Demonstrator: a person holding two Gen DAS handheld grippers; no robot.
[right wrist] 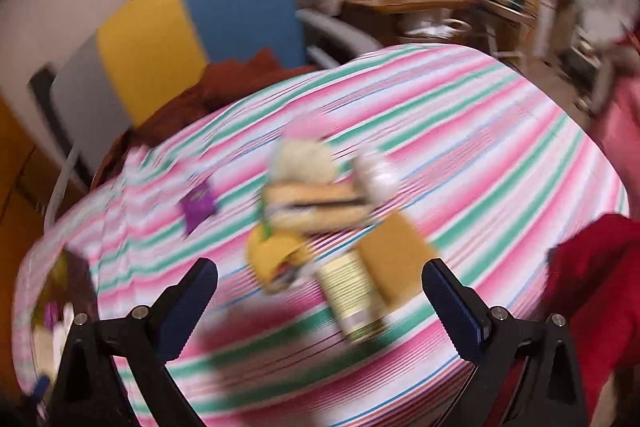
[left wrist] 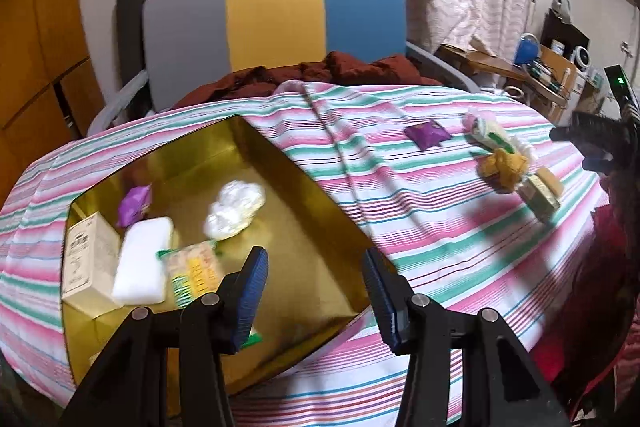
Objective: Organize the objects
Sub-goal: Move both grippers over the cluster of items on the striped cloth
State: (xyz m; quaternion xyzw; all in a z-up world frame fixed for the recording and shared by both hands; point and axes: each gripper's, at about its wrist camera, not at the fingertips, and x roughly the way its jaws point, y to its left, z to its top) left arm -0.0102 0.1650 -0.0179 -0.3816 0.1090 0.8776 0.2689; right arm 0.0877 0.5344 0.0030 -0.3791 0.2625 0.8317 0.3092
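Now both my claws gape empty, right claw facing the stiff, light tan box; I'd pinch its long sides.

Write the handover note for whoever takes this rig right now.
Left gripper: open, empty, over the gold box.
Right gripper: open, empty, facing the pile on the cloth; that view is blurred.
Done: carton, white block, yellow packet, white wad and one purple packet are in the box.
Left: second purple packet and the pile.
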